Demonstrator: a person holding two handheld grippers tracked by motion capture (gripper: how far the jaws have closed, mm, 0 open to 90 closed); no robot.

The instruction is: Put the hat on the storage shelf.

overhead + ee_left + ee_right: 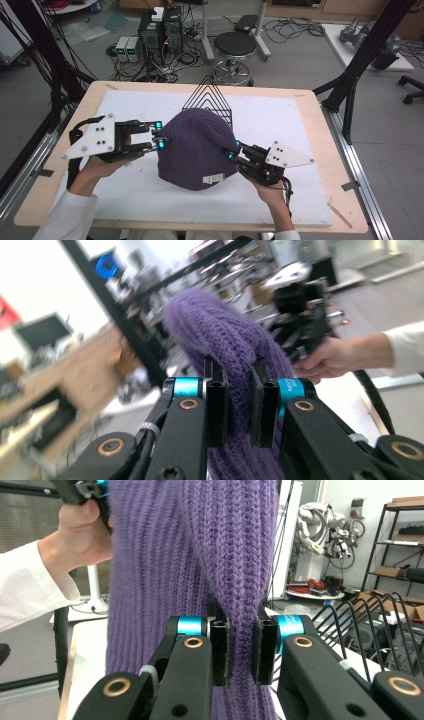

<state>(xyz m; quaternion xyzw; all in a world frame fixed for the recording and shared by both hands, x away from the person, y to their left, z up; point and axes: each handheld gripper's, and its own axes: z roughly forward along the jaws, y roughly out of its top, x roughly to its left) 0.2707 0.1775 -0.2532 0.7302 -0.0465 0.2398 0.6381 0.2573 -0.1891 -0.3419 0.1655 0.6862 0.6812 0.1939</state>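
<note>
While the person's two forearms in white sleeves come in at the near edge of the wooden table [45, 192], each hand carries a black two-jaw tool, and between them hangs a purple ribbed knit beanie [196, 147] with a small pale label near its hem. The left gripper [159, 134] is clenched on the hat's left side; in the left gripper view its pads squeeze a fold of the knit. The right gripper [233, 150] grasps the right side in the same way, a ridge of wool pinched between its pads in the right gripper view. The beanie sits over the middle of the white mat [280, 120], spread between the two grips and, judging from how it hangs in the gripper views, raised rather than lying flat. Just beyond it, at the far side of the mat, stands a black wire rack [210, 97]. By my reading, both grasps are made; what remains is to carry the hat toward that rack and let go.
</note>
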